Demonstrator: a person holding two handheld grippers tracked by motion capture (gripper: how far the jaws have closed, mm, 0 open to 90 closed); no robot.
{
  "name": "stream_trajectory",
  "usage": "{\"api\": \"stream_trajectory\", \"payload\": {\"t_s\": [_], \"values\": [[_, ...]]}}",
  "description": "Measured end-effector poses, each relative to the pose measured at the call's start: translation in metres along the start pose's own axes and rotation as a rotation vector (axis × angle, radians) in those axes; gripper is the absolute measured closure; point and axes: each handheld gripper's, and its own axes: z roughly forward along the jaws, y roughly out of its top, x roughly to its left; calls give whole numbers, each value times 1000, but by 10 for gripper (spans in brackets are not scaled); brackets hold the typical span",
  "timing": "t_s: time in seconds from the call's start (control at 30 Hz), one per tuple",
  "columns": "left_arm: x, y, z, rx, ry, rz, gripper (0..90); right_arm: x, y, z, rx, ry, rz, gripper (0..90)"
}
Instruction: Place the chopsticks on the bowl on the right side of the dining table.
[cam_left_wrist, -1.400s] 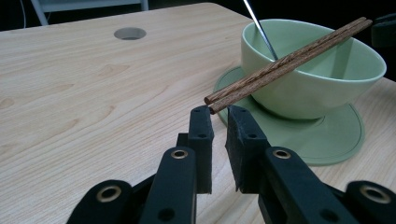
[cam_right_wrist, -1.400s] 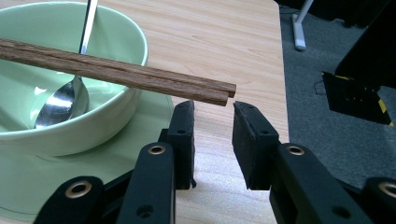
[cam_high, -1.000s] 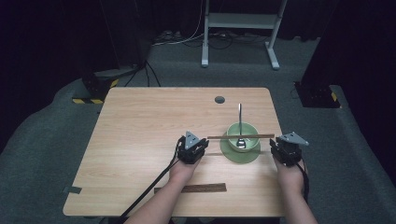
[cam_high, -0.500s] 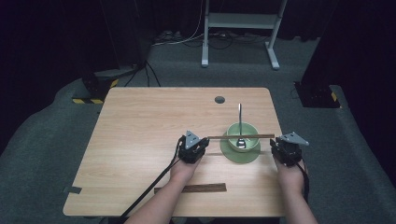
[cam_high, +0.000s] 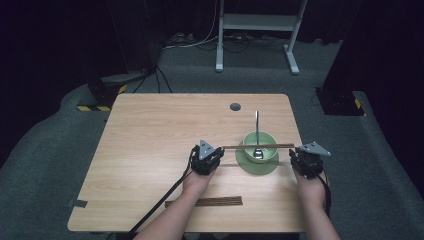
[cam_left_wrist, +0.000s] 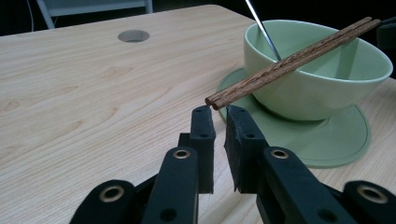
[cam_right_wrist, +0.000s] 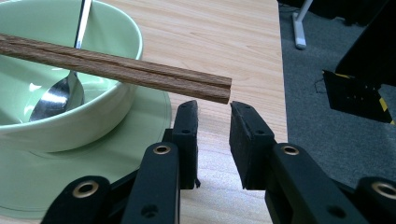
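A: How far along can the work be judged to be?

B: A pair of chopsticks (cam_high: 258, 146) is seen laid across the rim of the green bowl (cam_high: 260, 141), right of centre in the high view, with the bowl standing on a green saucer (cam_high: 243, 161) and a spoon (cam_high: 257, 131) leaning inside it. That placement looks done. A second pair of chopsticks (cam_high: 204, 202) lies untouched near the lower edge of the table (cam_high: 150, 150), so it is judged that this pair is left to be dealt with.

A: And the tools?

B: The left gripper (cam_left_wrist: 218, 122) is nearly closed, a narrow slit being left between its jaws, and nothing is held; the chopstick tips hang just above and beyond the jaw ends. The right gripper (cam_right_wrist: 212, 122) is parted somewhat wider and is also empty, the other end of the chopsticks lying just over its jaws. No contact with the pads can be made out at either end, so the chopsticks are taken to be released and resting on the bowl alone.

A: What is gained from one view over another?

B: In the high view both hands, the whole table and the spare pair are given, but the jaw gaps cannot be read there. In the gripper views the gaps and the free chopstick ends are shown closely. The spoon's bowl (cam_right_wrist: 56, 100) resting inside is made plain in the right gripper view, at centre left.
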Motion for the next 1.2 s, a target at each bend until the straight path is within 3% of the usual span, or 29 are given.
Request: {"api": "stream_trajectory", "payload": {"t_s": [0.87,1.07,1.2], "values": [[2,-2,-2,-1,0,-5,767,1,-1,-1,-4,-1,-7,697],[8,-8,-6,4,-22,-28,657,7,-5,-8,-13,8,-7,646],[21,-16,-14,26,-28,-20,537,16,-7,-17,-25,40,-8,587]]}}
